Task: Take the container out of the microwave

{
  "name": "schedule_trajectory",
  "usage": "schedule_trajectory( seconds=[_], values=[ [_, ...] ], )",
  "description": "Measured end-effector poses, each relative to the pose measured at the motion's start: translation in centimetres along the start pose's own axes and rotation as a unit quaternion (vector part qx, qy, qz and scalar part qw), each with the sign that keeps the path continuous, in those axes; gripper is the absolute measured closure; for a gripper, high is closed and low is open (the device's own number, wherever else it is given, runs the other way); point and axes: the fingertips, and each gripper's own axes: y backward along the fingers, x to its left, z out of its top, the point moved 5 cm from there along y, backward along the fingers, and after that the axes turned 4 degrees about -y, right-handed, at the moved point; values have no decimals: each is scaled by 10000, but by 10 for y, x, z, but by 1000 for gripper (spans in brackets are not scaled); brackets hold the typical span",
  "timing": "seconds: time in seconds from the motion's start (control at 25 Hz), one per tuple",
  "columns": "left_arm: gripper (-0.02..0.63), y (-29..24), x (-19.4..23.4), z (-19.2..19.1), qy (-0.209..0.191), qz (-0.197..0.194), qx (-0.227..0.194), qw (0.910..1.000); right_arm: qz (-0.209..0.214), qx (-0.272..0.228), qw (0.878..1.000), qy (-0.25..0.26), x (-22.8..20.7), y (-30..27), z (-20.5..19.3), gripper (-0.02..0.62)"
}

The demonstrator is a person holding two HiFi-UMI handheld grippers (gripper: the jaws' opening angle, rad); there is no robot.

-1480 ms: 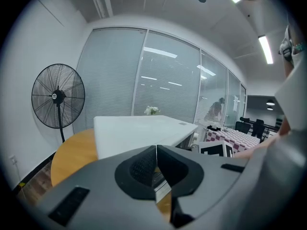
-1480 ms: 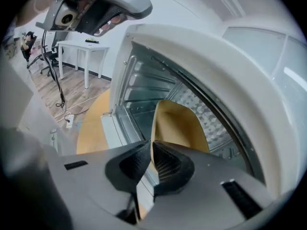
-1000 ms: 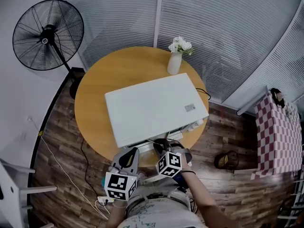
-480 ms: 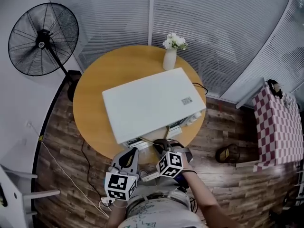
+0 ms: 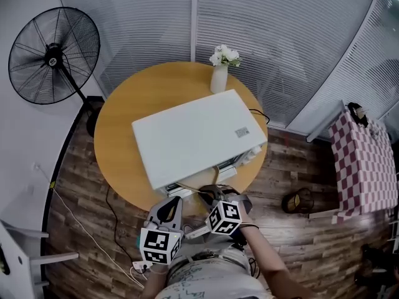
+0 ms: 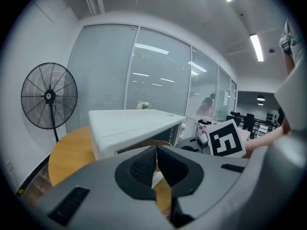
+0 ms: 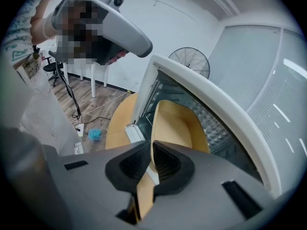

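Note:
A white microwave (image 5: 196,139) stands on a round wooden table (image 5: 121,123) with its front toward me. In the right gripper view its cavity (image 7: 211,128) is open and a tan container (image 7: 177,123) sits at the opening. My right gripper (image 7: 152,153) is shut on the container's near rim. In the head view that gripper (image 5: 211,195) reaches in under the microwave's front edge. My left gripper (image 5: 168,209) hovers just left of it, before the table's edge. Its jaws (image 6: 156,153) are shut with nothing between them, pointing at the microwave (image 6: 134,123).
A white vase with flowers (image 5: 219,73) stands behind the microwave. A standing fan (image 5: 53,55) is at the far left. A cable and power strip (image 5: 134,266) lie on the wooden floor. A checkered cloth (image 5: 365,161) is at the right. Glass walls with blinds close the back.
The head view has drifted a little, so the table and microwave sit slightly further left. Both grippers stay at the microwave's front, the right one still on the container.

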Motion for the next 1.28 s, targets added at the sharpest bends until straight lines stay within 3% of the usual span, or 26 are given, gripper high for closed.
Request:
schedule_trajectory(
  seconds=[0.4,0.76,1.28],
  values=[
    [592,4,4,-6,178,-67,-2,9998,281,-21,9996,95,13,0,10,586],
    [592,6,3,-5,178,313,1,9994,647,-76,9970,414,20,6,5,586],
    [592,-4,-55,5,400,809,-51,9959,957,-293,9926,689,10,58,-35,586]
  ],
)
